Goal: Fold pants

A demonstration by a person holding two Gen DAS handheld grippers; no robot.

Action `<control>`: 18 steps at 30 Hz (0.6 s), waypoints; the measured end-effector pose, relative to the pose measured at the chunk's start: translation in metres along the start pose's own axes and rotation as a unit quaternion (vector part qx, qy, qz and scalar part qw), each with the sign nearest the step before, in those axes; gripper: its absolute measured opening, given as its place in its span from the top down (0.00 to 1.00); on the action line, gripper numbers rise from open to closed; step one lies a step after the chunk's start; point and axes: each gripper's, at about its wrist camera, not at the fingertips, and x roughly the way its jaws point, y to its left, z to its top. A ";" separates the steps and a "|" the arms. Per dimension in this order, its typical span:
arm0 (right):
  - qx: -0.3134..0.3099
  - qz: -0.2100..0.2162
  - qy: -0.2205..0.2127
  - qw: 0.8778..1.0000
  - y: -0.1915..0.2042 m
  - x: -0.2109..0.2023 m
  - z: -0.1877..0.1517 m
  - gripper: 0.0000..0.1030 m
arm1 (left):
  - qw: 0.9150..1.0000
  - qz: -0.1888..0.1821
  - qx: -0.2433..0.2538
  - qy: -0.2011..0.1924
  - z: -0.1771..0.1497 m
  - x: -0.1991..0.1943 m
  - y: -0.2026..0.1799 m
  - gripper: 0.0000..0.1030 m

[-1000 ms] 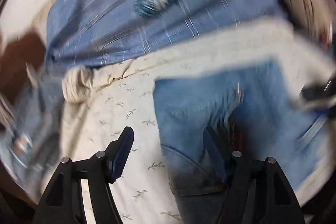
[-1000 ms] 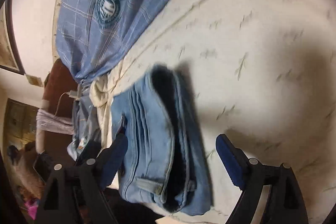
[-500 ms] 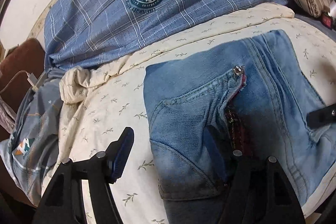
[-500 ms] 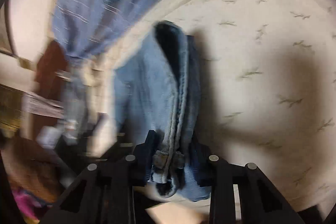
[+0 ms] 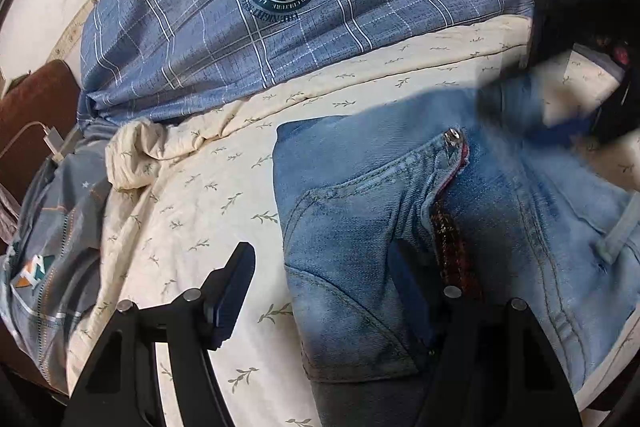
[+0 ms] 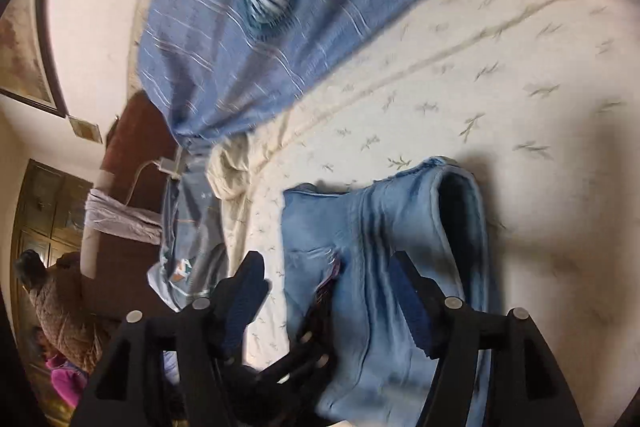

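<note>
- Left wrist view: my left tool (image 5: 324,291) is spread wide over the jeans (image 5: 400,227), holding nothing. One finger hangs above the bed sheet (image 5: 192,211); the other sits over the denim beside the open zipper (image 5: 450,251).
- The jeans lie on the bed as a compact bundle, waist and fly facing up, below the blue checked blanket (image 5: 280,27). I judge the main folds done; tidying and squaring the bundle is what remains.
- Against half a second ago, this view barely shifts. My right tool (image 5: 576,123) now blurs across the upper right corner, higher than it was.
- Right wrist view: my right tool (image 6: 328,291) is spread apart and empty. The jeans (image 6: 400,235) lie under it on the sheet, the folded layers standing open at the far edge.
- Half a second ago this tool was pinching the folded edge; now it has let go and drawn back, and the bundle stays down on the bed.
</note>
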 end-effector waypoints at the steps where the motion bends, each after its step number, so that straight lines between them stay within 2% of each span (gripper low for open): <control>1: 0.027 0.011 0.001 1.000 -0.013 0.007 -0.001 0.38 | 1.000 -0.004 -0.003 0.001 0.000 0.000 0.001 0.32; 2: 0.057 0.037 -0.014 0.998 -0.021 0.002 -0.001 0.39 | 1.000 -0.008 -0.006 0.001 0.000 0.000 0.003 0.32; 3: 0.063 0.036 -0.017 0.997 -0.018 -0.005 -0.003 0.39 | 1.000 -0.011 -0.007 0.002 0.000 0.000 0.004 0.32; 7: 0.013 0.023 -0.030 0.999 0.005 -0.027 -0.012 0.31 | 1.000 -0.017 -0.012 0.003 -0.001 0.001 0.006 0.32; 8: 0.005 0.011 -0.039 0.999 0.004 -0.034 -0.014 0.27 | 1.000 -0.017 -0.012 0.004 -0.001 0.001 0.006 0.32; 11: 0.004 -0.061 -0.064 0.996 -0.010 -0.040 -0.012 0.20 | 1.000 -0.018 -0.013 0.005 0.000 0.001 0.006 0.32; 14: 0.029 -0.040 -0.002 0.999 -0.030 -0.012 -0.013 0.20 | 1.000 -0.020 -0.014 0.005 0.000 0.001 0.006 0.32; 15: 0.012 -0.036 -0.007 0.999 -0.027 -0.006 -0.014 0.20 | 1.000 -0.020 -0.015 0.005 0.000 0.001 0.007 0.32; 16: -0.002 -0.041 -0.009 0.999 -0.022 -0.006 -0.013 0.23 | 1.000 -0.021 -0.017 0.005 0.000 0.001 0.007 0.32; 17: -0.005 -0.041 -0.007 0.999 -0.018 -0.006 -0.015 0.54 | 1.000 -0.022 -0.018 0.005 -0.001 0.001 0.007 0.32; 18: -0.015 -0.057 -0.010 0.998 -0.010 -0.010 -0.018 0.65 | 1.000 -0.023 -0.019 0.005 -0.001 0.001 0.008 0.32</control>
